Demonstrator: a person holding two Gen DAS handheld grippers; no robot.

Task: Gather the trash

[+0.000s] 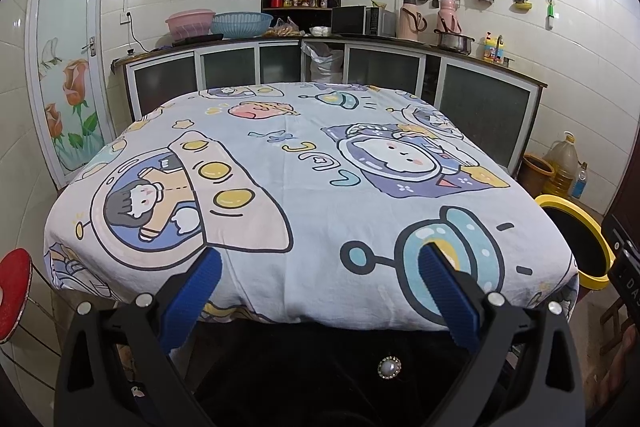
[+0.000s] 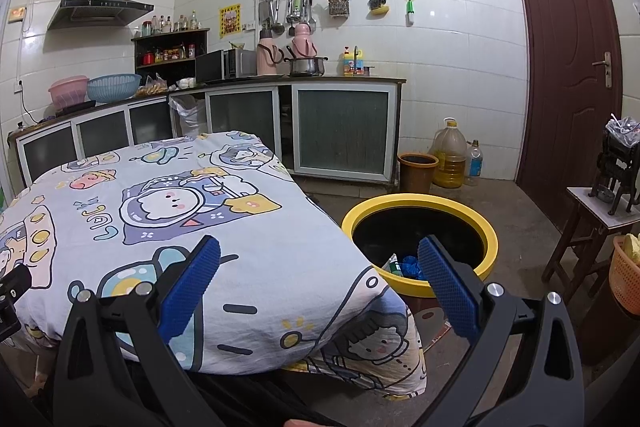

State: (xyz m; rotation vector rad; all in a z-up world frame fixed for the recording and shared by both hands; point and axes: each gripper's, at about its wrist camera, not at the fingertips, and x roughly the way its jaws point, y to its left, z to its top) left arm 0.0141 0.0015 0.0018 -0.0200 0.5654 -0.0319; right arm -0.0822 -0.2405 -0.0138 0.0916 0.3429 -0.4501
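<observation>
A table under a cartoon-print cloth (image 1: 304,187) fills the left wrist view; it also shows in the right wrist view (image 2: 168,227). No trash shows on the cloth. A yellow-rimmed black bin (image 2: 420,207) stands on the floor at the table's right corner, with blue crumpled trash (image 2: 412,265) and a white-green item inside. The bin's rim shows in the left wrist view (image 1: 576,215). My left gripper (image 1: 320,259) is open and empty over the table's near edge. My right gripper (image 2: 320,255) is open and empty, between the table corner and the bin.
Kitchen counters (image 2: 240,83) with cabinets run along the back walls. A brown bucket (image 2: 416,171), an oil jug (image 2: 450,155) and a bottle stand on the floor by them. A wooden stool (image 2: 600,223) and an orange basket (image 2: 626,279) stand at right. A red stool (image 1: 14,291) is at left.
</observation>
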